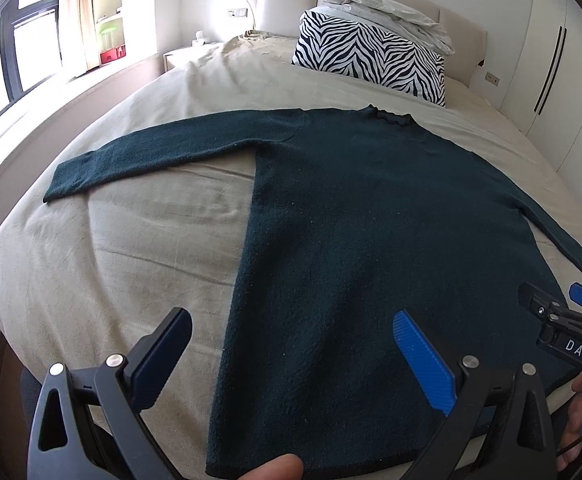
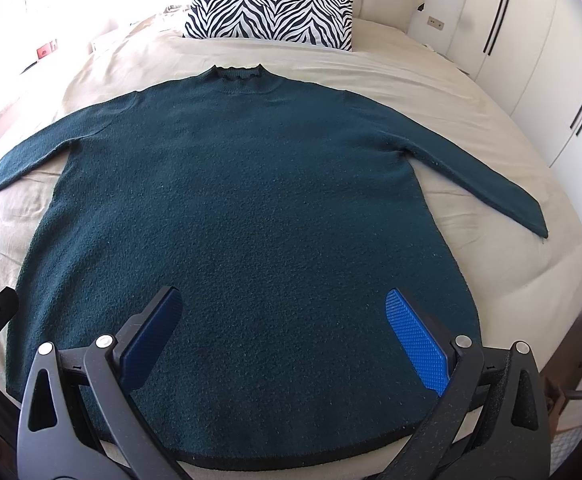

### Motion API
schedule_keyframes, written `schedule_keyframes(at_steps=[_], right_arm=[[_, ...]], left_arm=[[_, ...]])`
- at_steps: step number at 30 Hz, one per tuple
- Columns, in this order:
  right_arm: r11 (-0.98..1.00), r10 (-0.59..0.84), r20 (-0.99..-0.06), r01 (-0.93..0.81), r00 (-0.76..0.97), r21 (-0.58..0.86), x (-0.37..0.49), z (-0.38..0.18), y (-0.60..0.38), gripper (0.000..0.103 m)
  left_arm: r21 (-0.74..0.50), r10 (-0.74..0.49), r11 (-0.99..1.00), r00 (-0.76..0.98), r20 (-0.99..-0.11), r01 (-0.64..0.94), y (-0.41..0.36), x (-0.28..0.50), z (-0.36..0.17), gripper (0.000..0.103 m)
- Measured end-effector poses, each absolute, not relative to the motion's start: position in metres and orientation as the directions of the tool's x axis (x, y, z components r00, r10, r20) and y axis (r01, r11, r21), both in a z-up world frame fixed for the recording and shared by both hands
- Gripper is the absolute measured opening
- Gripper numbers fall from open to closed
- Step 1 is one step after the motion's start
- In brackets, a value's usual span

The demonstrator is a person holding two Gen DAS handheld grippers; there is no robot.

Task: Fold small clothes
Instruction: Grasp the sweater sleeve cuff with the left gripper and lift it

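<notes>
"DAS" is printed on the right gripper (image 1: 563, 308). One dark green sweater (image 2: 247, 208) lies flat on the bed (image 2: 431, 76), both sleeves spread. The left gripper (image 1: 291, 360) and right gripper hover over its hem, jaws wide apart, empty. One zebra-striped pillow (image 2: 271, 14) sits beyond.

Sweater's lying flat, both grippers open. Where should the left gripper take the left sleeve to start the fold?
Probably at the cuff of the sweater. The sleeve lies straight out to the left on the bed with its end free, so bring the open left gripper in from the left, fingers straddling the cuff edge, then carry it across the body.
</notes>
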State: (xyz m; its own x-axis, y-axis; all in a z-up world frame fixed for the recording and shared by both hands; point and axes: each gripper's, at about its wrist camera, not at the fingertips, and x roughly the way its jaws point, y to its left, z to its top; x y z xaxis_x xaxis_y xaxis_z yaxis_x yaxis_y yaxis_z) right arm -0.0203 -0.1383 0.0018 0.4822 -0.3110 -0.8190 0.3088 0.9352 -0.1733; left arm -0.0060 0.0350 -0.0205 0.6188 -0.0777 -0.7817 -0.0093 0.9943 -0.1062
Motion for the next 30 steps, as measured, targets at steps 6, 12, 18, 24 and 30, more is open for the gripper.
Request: schedule_keyframes(at_steps=[6,12,18,24,30], right_arm=[[0.952,-0.259,-0.796,0.285,0.546,-0.114,-0.013,0.018,-0.139,0.103],[0.974,-0.154,-0.747,0.226,0.647,-0.005,-0.003,0.043,-0.135,0.103],[0.983,-0.092,-0.71,0.178,0.698,0.049,0.012,0.057,-0.124,0.103],[0.979,-0.036,-0.719,0.168,0.694,0.112,0.028,0.053,-0.123,0.099],[0.97,0.04,-0.758,0.157,0.651,0.186,0.044,0.033,-0.127,0.069]], left_arm=[[-0.288,-0.168,0.954,0.639,-0.751,-0.087,0.108,0.02,-0.011,0.103],[-0.515,-0.252,0.848,0.757,-0.603,-0.128,0.192,0.047,0.004,0.103],[-0.642,-0.251,0.713,0.752,-0.609,-0.282,0.257,0.063,-0.022,0.103],[-0.804,-0.218,0.452,0.826,-0.519,-0.386,0.334,0.078,-0.064,0.102],[-0.852,-0.149,0.247,0.85,-0.504,-0.462,0.378,0.107,-0.099,0.095]])
